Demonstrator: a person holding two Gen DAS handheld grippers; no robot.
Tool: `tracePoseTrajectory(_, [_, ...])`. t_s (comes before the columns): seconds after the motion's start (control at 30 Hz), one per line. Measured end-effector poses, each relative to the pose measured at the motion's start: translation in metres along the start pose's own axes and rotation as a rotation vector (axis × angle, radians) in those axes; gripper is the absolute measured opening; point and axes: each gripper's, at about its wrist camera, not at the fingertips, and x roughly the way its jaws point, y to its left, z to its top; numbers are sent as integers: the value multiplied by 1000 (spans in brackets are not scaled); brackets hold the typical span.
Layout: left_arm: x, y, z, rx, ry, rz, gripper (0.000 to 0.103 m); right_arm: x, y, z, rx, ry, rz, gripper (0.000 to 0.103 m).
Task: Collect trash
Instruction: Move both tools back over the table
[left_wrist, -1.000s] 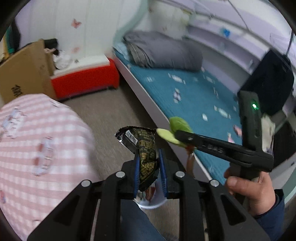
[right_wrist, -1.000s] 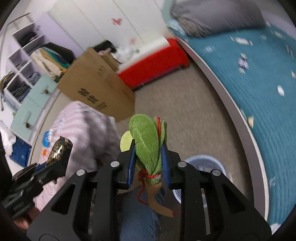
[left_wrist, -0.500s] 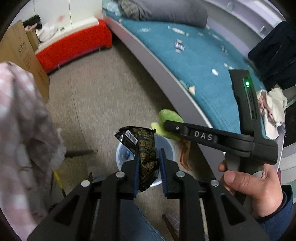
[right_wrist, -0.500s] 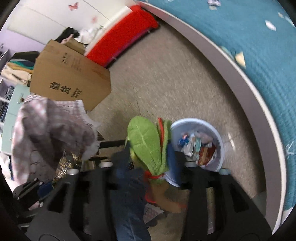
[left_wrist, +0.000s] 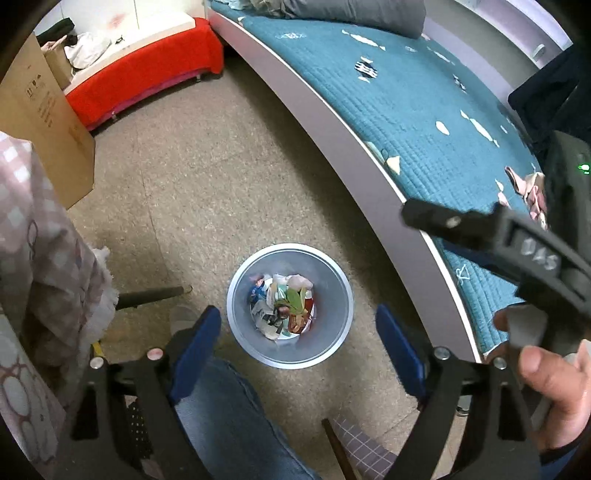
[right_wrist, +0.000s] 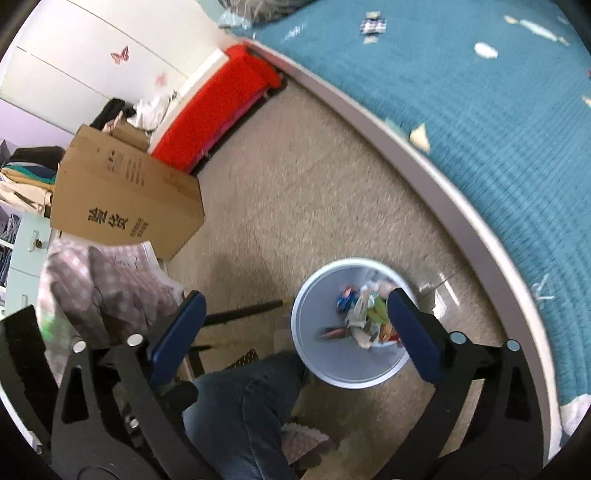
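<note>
A round grey trash bin (left_wrist: 334, 328) stands on the floor beside the bed, with mixed wrappers and a green leafy piece (left_wrist: 291, 297) inside. My left gripper (left_wrist: 299, 339) is open and empty, right above the bin. My right gripper (right_wrist: 295, 332) is also open and empty, with the bin (right_wrist: 314, 354) under its right finger. In the left wrist view the right gripper's body (left_wrist: 517, 240) shows at the right, held by a hand.
A bed with a teal cover (left_wrist: 406, 110) runs along the right. A cardboard box (right_wrist: 122, 206) and a red bench (left_wrist: 140, 74) stand at the back left. A pink checked cloth (left_wrist: 44, 258) hangs at the left. A knee in jeans (left_wrist: 229, 417) is below.
Both grippers swung down over the bin and opened. The dark snack wrapper has left the left gripper and the green leafy item has left the right one.
</note>
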Motion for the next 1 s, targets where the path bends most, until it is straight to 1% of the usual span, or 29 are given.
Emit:
tracePoseTrajectory(0.13, [-31,-1,2,-7,-64,3,84,-20,13,5,-21,-42,3,97])
tracePoseTrajectory(0.23, [-63,-3,3,-2,-137,4,84,-35,31,8,-46,-77,8,97])
tracePoseTrajectory(0.3, [-91,-3,1,8,-201,2,84,-48,48,10,-70,-107,28,97])
tracePoseTrajectory(0.4, [-125,3,-3,12,-284,18,85,-65,77,13,-124,-142,46,97])
tracePoseTrajectory(0.43, [-142,9,-6,4,-322,26,85,-72,91,14,-151,-156,54,97])
tracePoseTrajectory(0.53, [-175,25,-11,-23,-391,41,86,-86,130,13,-217,-181,77,97])
tracePoseTrajectory(0.63, [-208,47,-21,-50,-466,86,86,-95,170,8,-286,-199,100,97])
tracePoseTrajectory(0.7, [-230,70,-31,-81,-517,127,87,-96,197,3,-325,-202,118,97])
tracePoseTrajectory(0.77, [-245,89,-41,-113,-549,158,88,-91,226,-4,-371,-190,133,97])
tracePoseTrajectory(0.8, [-254,105,-47,-139,-567,183,88,-87,244,-8,-405,-179,142,97])
tracePoseTrajectory(0.87, [-266,128,-58,-178,-580,211,88,-78,275,-17,-463,-156,156,97])
tracePoseTrajectory(0.93, [-277,163,-73,-244,-597,251,88,-68,304,-27,-515,-136,167,97])
tracePoseTrajectory(1.0, [-285,194,-87,-302,-604,272,88,-55,335,-39,-568,-112,180,97])
